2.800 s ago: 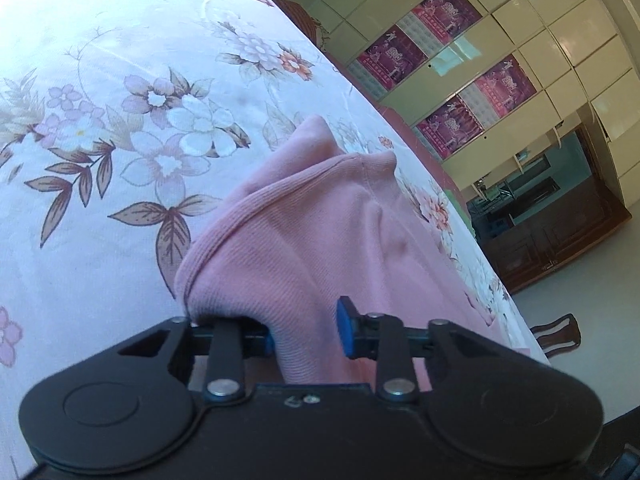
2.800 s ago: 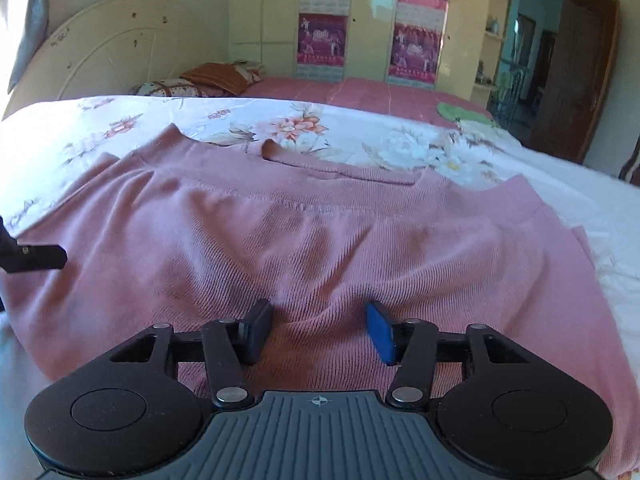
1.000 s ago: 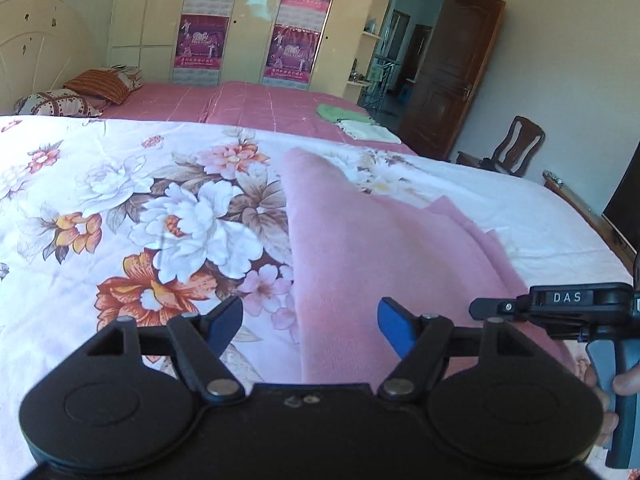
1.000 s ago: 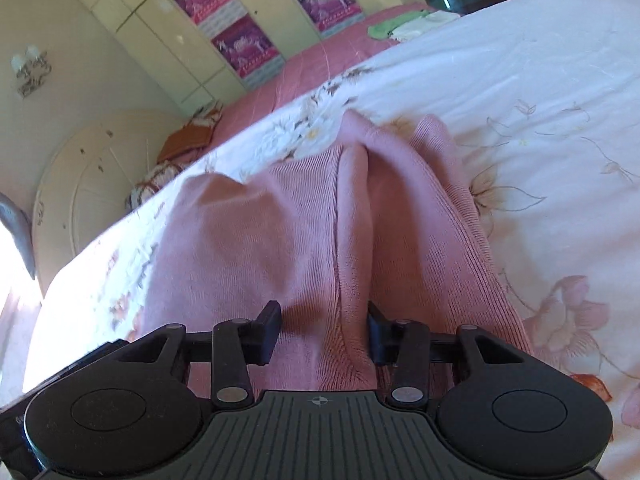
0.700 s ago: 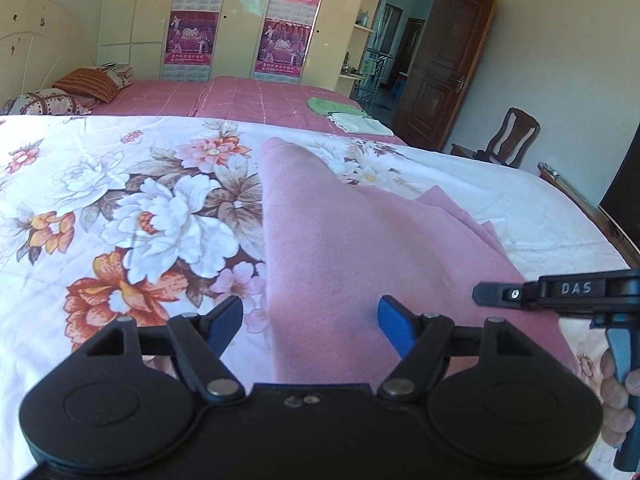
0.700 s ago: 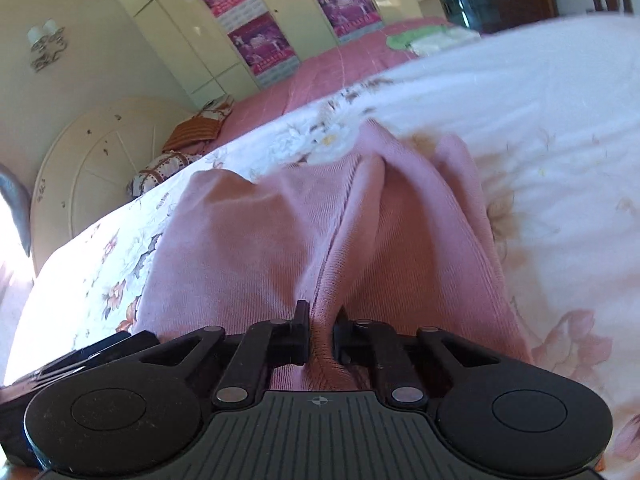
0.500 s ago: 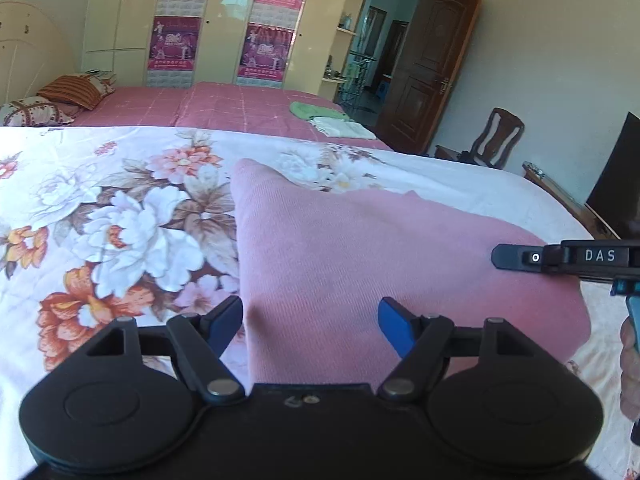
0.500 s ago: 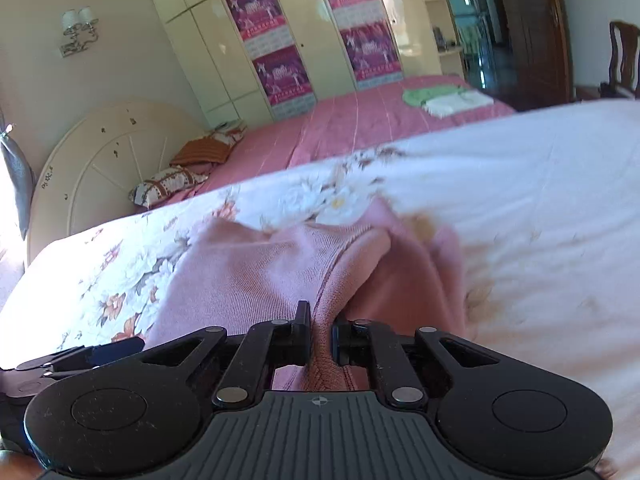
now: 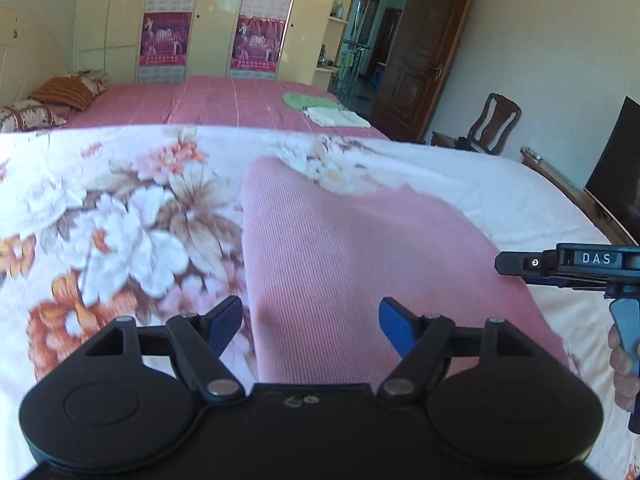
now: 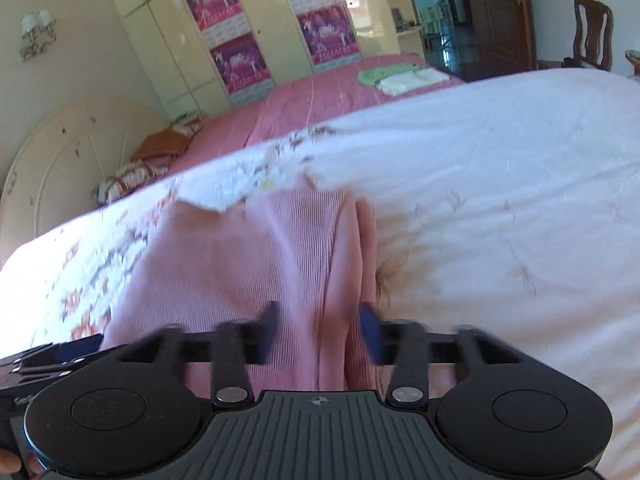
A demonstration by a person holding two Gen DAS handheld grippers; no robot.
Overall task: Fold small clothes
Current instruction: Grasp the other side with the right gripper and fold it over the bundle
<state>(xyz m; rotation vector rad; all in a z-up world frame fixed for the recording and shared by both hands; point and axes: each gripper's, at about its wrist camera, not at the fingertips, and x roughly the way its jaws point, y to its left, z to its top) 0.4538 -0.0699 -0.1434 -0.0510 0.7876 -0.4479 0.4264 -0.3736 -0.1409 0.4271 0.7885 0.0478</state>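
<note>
The pink knit garment (image 9: 360, 248) lies folded into a long strip on the floral bedspread (image 9: 120, 216), its long axis running away from both tools toward the far side of the bed. It sits directly ahead of and below the left hand-held gripper (image 9: 310, 320), whose left pad hangs over the bedspread just beside the garment's left folded edge and whose right pad hangs over the cloth itself. Those jaws stand wide apart; the fabric passes beneath the gap and neither pad presses on it, so this tool holds nothing. The right hand-held gripper (image 10: 320, 330) is at the strip's near right side, where layered edges form a raised ridge (image 10: 344, 264) running along the same axis. Its jaws are opening at this moment; the ridge of cloth lies between them, but the motion-blurred pads appear clear of it on both sides, so I judge the cloth released. From the left wrist view the right tool's arm (image 9: 560, 264) projects in from the right, level with the near end of the strip, with part of the person's hand (image 9: 622, 364) on its handle. Judgement: both tools are at the near end, the right one closer to the loose layered edges, the left closer to the clean fold line; a crosswise fold would carry the near end away along the strip's length.
</note>
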